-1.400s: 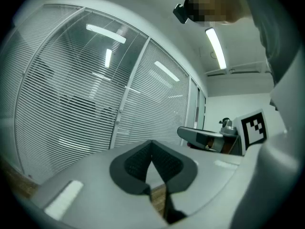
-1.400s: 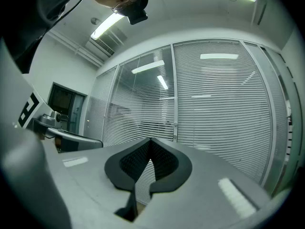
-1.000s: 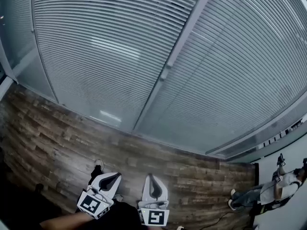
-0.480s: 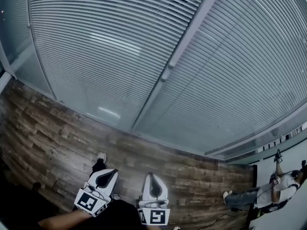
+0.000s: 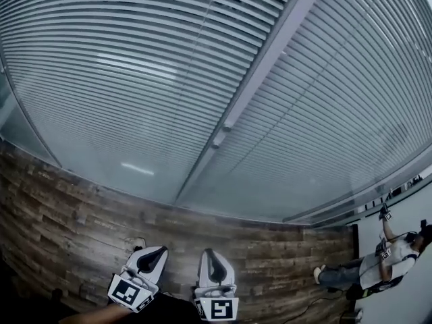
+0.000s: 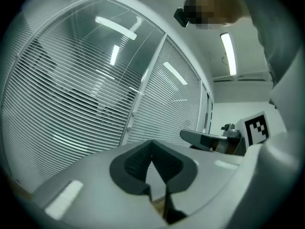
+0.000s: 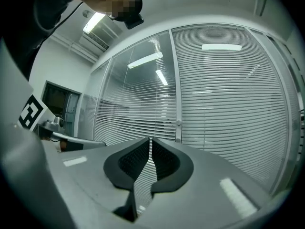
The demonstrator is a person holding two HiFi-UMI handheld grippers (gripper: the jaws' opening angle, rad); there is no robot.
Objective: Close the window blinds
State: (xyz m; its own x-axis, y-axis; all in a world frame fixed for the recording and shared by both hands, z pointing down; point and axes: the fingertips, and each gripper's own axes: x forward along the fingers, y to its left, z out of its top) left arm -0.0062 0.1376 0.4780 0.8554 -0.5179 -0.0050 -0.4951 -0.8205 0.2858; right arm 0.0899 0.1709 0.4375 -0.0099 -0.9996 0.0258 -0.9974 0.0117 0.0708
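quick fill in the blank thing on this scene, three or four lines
The floor under the blinds is ____ planking.
The left gripper has ____ between its jaws.
The slats of the blinds run ____.
Another person is at the head view's lower ____.
Missing: wood, nothing, horizontally, right

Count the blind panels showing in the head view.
2: the left blind panel and the right blind panel, split by the mullion. A third may hide past the far-left edge.
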